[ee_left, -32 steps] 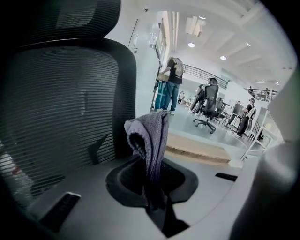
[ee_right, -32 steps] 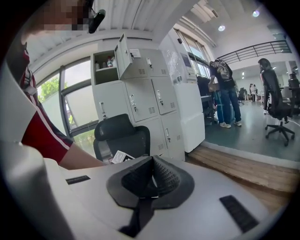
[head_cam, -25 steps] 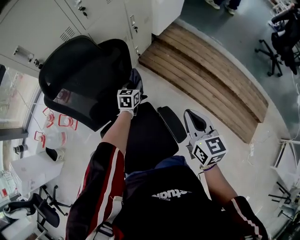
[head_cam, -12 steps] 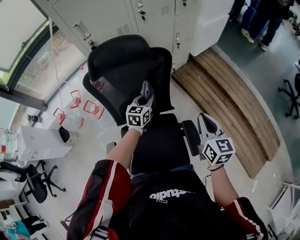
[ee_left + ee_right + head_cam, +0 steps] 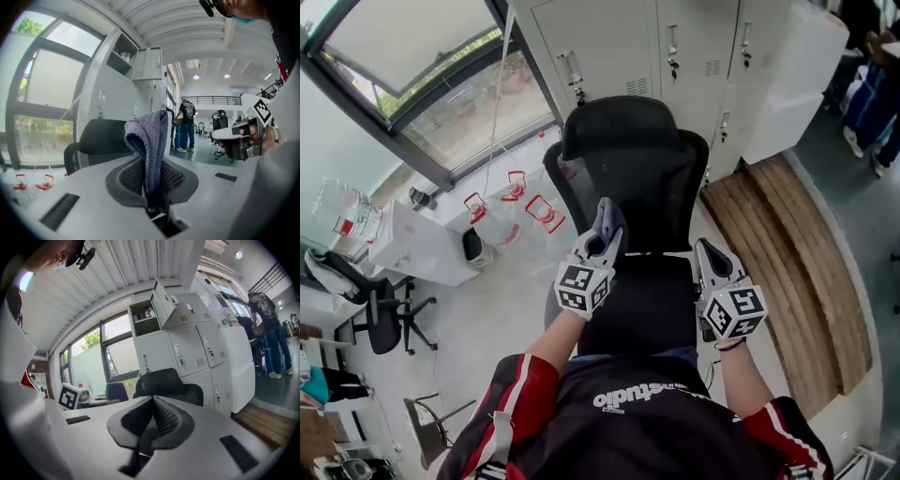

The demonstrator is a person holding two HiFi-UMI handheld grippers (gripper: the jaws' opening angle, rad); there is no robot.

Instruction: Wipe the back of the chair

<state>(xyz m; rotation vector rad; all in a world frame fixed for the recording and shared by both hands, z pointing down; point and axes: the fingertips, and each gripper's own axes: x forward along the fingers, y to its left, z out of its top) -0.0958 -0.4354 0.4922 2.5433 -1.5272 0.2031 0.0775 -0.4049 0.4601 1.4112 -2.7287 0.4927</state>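
Observation:
A black mesh office chair (image 5: 636, 173) faces me, its back (image 5: 628, 187) upright and its seat (image 5: 642, 300) under my arms. My left gripper (image 5: 603, 234) is shut on a grey-blue cloth (image 5: 607, 217), held just in front of the lower chair back. In the left gripper view the cloth (image 5: 149, 145) hangs folded from the shut jaws, with the chair back (image 5: 101, 136) behind it. My right gripper (image 5: 710, 258) is shut with nothing in it, over the seat's right side near the armrest. The right gripper view shows the chair (image 5: 166, 383) beyond the shut jaws.
Grey metal lockers (image 5: 675, 47) stand right behind the chair. A wooden step (image 5: 787, 253) runs along the right. Clear bottles with red labels (image 5: 511, 216) lie on the floor at left, by a white box (image 5: 412, 248). Another office chair (image 5: 380, 309) is at far left. People (image 5: 186, 124) stand in the distance.
The view has swung so the chair now sits centred before me. My left gripper with the cloth stays by the chair back; the right gripper stays over the seat's right side.

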